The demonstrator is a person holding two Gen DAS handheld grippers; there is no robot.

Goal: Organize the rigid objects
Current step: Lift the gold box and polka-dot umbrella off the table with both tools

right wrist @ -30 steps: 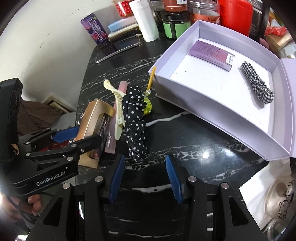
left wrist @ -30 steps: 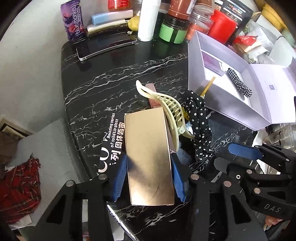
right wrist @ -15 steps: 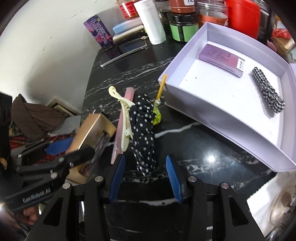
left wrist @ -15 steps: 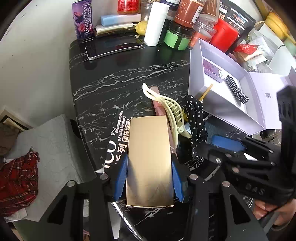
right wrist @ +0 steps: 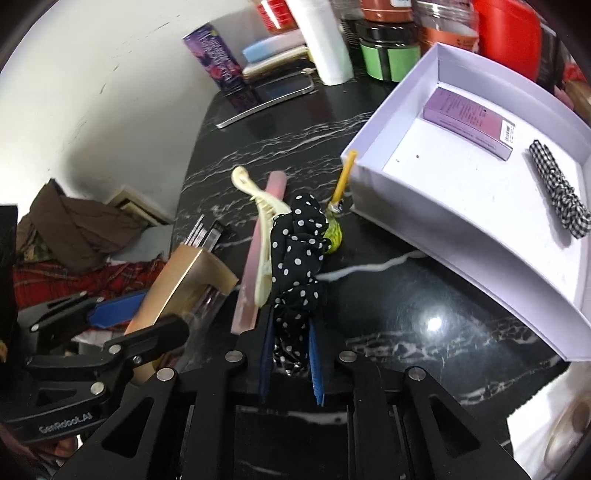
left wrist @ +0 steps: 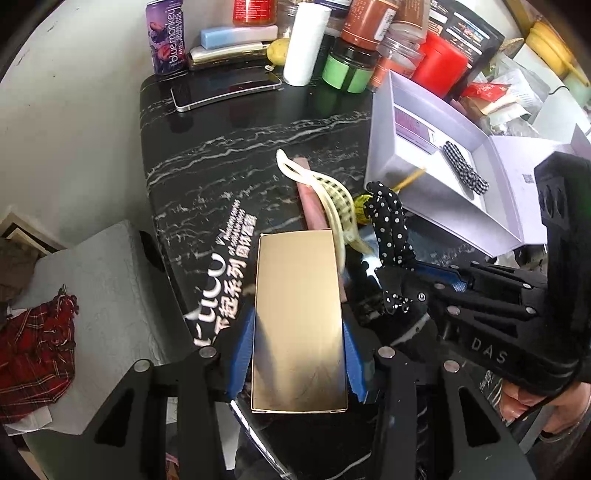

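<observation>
My left gripper is shut on a flat gold box, held off the black marble table. My right gripper is shut on the near end of a black polka-dot hair tie, which still lies against a cream hair claw and a pink bar. A yellow-green wrapped candy on a stick leans by the white open box. Inside that box lie a purple carton and a checkered hair tie. In the right wrist view the gold box hangs at the left.
Jars, a white bottle, a purple can and a phone crowd the table's far edge. Left of the table stand a grey seat and red plaid cloth. The white box's lid lies open to the right.
My right gripper has closed on the polka-dot hair tie, which was only in front of its open fingers before. The left gripper has drawn up and back a little with the gold box.
</observation>
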